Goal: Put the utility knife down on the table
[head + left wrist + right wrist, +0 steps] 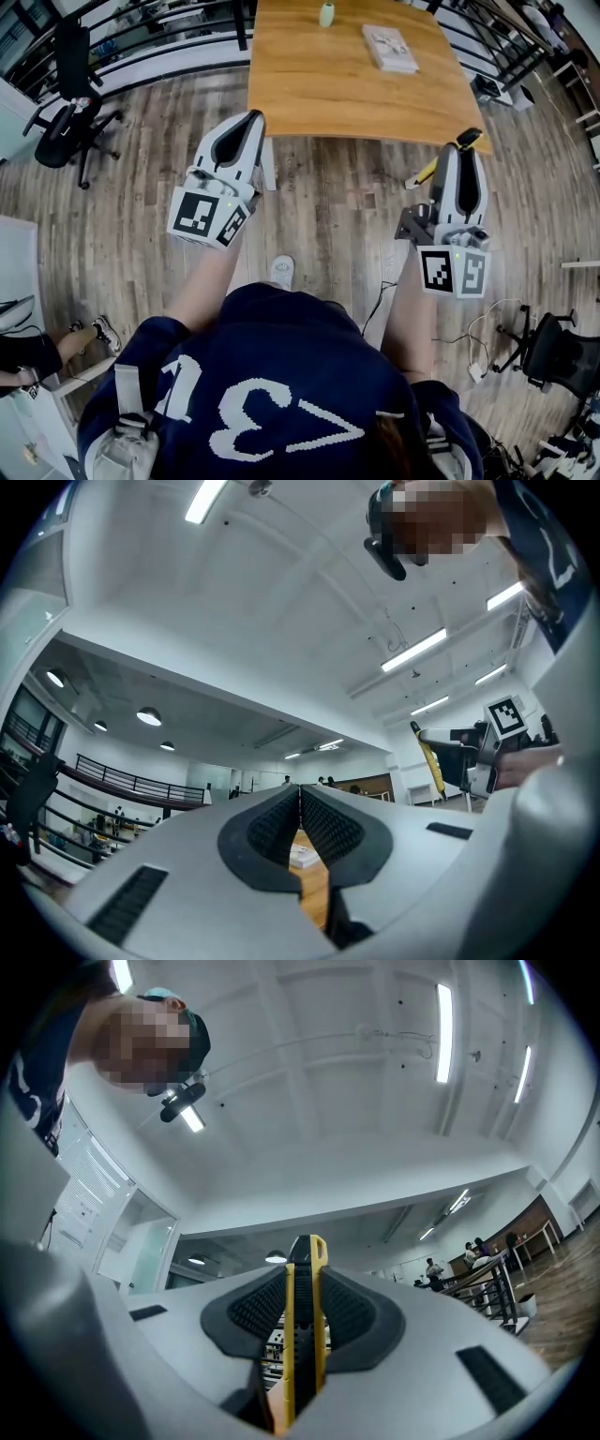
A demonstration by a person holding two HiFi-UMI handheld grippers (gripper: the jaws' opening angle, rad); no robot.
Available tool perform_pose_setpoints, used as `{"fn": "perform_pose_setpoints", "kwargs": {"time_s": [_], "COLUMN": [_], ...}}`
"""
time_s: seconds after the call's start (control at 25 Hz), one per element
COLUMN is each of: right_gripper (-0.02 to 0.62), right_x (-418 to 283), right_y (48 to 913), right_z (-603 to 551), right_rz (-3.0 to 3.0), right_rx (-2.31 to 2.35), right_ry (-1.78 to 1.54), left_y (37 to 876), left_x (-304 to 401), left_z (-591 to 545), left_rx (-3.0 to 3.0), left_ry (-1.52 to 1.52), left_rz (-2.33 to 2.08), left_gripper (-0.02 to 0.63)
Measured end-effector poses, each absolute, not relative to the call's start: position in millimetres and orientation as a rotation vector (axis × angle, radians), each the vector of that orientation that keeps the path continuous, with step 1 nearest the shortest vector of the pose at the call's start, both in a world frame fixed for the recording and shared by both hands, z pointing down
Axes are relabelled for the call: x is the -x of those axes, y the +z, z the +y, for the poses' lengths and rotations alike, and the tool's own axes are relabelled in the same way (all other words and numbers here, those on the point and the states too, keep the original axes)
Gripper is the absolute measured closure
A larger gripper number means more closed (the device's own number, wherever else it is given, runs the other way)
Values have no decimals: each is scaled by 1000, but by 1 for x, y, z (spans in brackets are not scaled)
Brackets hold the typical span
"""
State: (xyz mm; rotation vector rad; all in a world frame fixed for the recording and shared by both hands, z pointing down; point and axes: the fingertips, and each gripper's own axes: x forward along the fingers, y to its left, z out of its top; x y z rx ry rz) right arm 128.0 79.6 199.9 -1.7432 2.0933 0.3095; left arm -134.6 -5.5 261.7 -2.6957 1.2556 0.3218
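A yellow-and-black utility knife (302, 1330) stands clamped between the pads of my right gripper (302, 1274), its tip poking past the jaws; in the head view the right gripper (468, 141) hangs just in front of the wooden table's (347, 84) near right edge, the knife's yellow end (424, 174) sticking out at its left. My left gripper (248, 122) is held up before the table's near left corner, its pads (281, 822) pressed together with nothing between them. The left gripper view also catches the knife (431, 761) in the right gripper.
On the table lie a white book (390, 47) at the far right and a small pale green object (326, 14) at the far middle. A black office chair (70, 112) stands left on the wooden floor. A white shoe (281, 271) shows below.
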Motion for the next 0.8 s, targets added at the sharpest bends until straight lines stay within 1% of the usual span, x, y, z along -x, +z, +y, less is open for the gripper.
{"fn": "perform_pose_setpoints", "kwargs": {"time_s": [0.2,0.44,0.8], "right_gripper": [469,469,469], "right_x": [-122,-129,-146], "right_y": [203,215,219], "right_z": [46,13,-94], "right_rz": [2089,2079,2137], "right_rx": [1765,1783,1697], "right_ry": [285,244,208], "left_y": [268,287,287], "left_x": [145,140,127], "left_z": [-42,-72,-153], "left_rx": [2717,2757,2715], "left_ry": [318,268,260], "left_rz": [1256,1250,1333], "left_gripper": [588,588,588]}}
